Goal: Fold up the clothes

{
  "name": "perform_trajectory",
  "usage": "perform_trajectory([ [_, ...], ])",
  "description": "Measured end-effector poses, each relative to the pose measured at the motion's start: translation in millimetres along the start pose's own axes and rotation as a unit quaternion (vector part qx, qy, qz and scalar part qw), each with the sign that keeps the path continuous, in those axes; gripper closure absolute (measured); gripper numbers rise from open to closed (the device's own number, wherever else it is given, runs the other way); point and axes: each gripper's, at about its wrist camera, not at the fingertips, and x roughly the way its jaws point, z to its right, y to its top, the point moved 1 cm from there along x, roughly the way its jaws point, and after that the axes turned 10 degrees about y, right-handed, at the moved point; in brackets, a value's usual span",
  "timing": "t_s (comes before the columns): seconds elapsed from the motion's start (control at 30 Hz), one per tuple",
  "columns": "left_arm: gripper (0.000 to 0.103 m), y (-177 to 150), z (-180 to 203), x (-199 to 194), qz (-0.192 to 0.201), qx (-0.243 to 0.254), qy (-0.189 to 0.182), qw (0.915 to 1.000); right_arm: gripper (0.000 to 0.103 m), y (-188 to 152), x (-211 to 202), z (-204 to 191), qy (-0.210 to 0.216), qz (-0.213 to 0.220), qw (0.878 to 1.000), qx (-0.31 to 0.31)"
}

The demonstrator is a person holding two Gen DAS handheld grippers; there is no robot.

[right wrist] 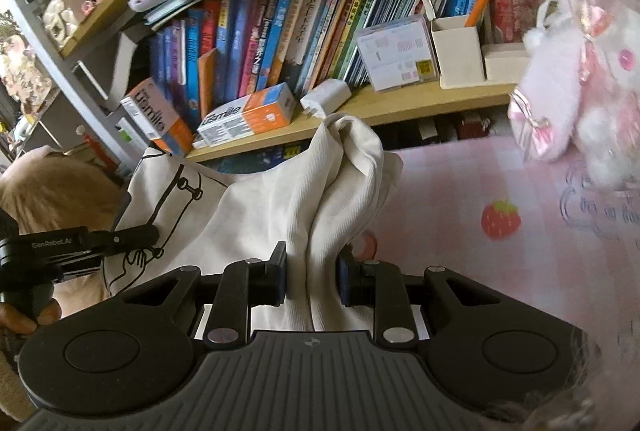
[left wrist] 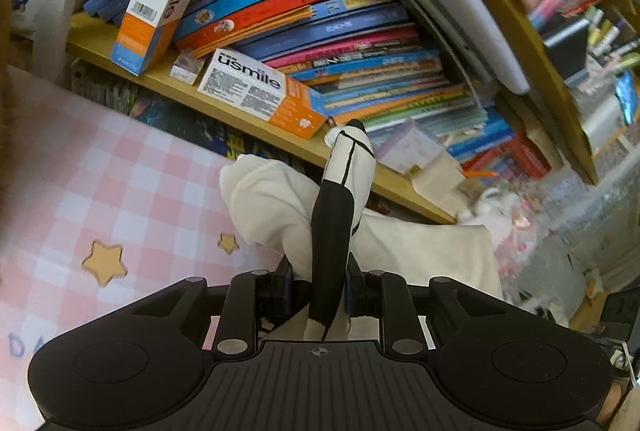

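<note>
- Pink checked tabletop (right wrist: 480, 191), bookshelf (left wrist: 280, 135) behind.
- Left gripper (left wrist: 318, 287) clamps cream garment (right wrist: 280, 199) at its black print, frame centre.
- Right gripper (right wrist: 312, 281) pinches bunched plain fabric, likely to spread it out.

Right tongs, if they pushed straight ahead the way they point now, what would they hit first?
Apart from the cream garment the right tongs already clamp, probably the wooden bookshelf, about where the white block lies on its ledge. Depth is hard to judge.
</note>
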Motion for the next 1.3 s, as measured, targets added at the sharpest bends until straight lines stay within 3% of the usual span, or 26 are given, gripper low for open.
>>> perform_trajectory([
  [0.43,0.082,33,-1,49,0.017,-0.018,0.010,0.9997,0.081,37,56,37,0.007,0.003,1.000,-0.019],
  [0.73,0.081,31,-25,83,0.013,-0.048,0.014,0.9986,0.081,28,82,65,0.018,0.012,1.000,0.001],
  [1.0,0.067,22,-50,98,0.001,-0.101,0.008,0.9948,0.066,5,91,106,0.048,0.052,0.991,0.114],
  [1.13,0.061,22,-47,95,0.004,-0.094,0.024,0.9952,0.065,3,91,110,0.053,0.059,0.988,0.130],
  [1.3,0.054,17,-32,70,0.035,-0.052,0.068,0.9957,0.052,6,79,102,0.025,0.068,0.990,0.124],
])
